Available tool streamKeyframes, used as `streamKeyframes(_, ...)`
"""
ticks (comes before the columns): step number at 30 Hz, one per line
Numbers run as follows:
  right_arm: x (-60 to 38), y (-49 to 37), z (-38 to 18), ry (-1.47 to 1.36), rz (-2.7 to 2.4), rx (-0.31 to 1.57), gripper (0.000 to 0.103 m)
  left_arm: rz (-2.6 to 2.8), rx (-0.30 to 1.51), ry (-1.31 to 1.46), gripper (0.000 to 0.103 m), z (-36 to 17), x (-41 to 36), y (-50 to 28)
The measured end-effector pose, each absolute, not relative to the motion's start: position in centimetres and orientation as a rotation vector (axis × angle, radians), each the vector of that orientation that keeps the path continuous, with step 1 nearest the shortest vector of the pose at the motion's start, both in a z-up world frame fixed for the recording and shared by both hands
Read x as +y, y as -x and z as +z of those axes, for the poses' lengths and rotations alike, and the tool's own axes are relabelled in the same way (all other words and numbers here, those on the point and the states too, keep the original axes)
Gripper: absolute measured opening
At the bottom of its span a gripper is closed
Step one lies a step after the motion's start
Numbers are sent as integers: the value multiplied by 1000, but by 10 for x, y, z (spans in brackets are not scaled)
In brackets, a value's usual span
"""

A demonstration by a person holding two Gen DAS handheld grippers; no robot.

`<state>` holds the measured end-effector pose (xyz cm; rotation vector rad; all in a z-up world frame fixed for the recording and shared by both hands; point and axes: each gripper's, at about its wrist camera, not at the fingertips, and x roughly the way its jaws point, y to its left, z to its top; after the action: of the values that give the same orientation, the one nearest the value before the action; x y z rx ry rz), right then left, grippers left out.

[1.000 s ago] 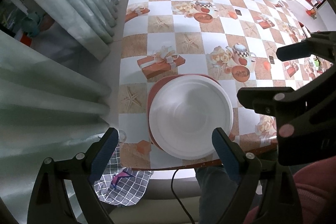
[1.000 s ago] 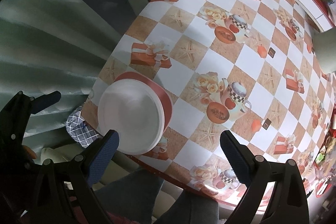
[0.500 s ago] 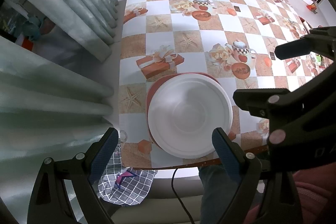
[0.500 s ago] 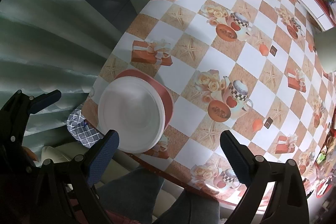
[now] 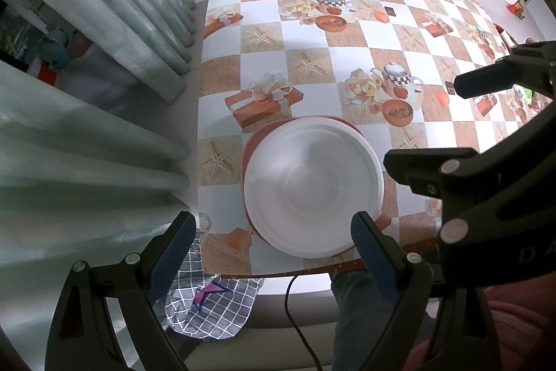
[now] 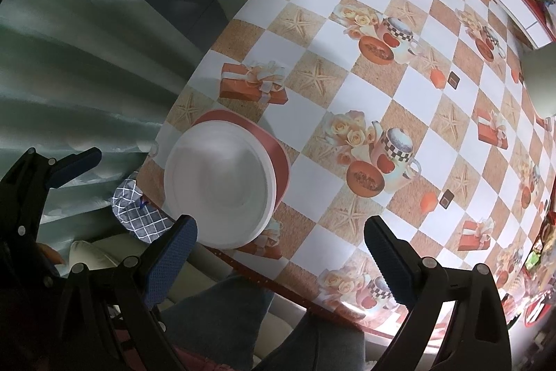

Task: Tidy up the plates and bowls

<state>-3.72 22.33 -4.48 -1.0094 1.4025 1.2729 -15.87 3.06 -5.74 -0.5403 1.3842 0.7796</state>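
Looking along the left gripper (image 5: pixel 269 233), its fingers are spread wide and empty above a white bowl (image 5: pixel 312 188) nested on a reddish plate (image 5: pixel 251 148) near the table (image 5: pixel 347 65) edge; both look light, rigid and slick, so the rim seems the best hold. From the right gripper (image 6: pixel 279 240), equally spread and empty, the bowl (image 6: pixel 217 185) lies just beyond its left finger.

left gripper (image 5: pixel 272 240): jaws wide, empty | white bowl (image 5: pixel 312 188) on red plate (image 5: pixel 251 148) | table (image 5: pixel 312 58) edge
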Motion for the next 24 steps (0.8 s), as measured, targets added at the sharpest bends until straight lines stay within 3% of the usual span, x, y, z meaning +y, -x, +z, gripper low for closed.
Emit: streamKeyframes(24, 217, 40, -44, 1006, 1267, 1399, 98, 795, 1382, 553, 93, -57, 28, 159)
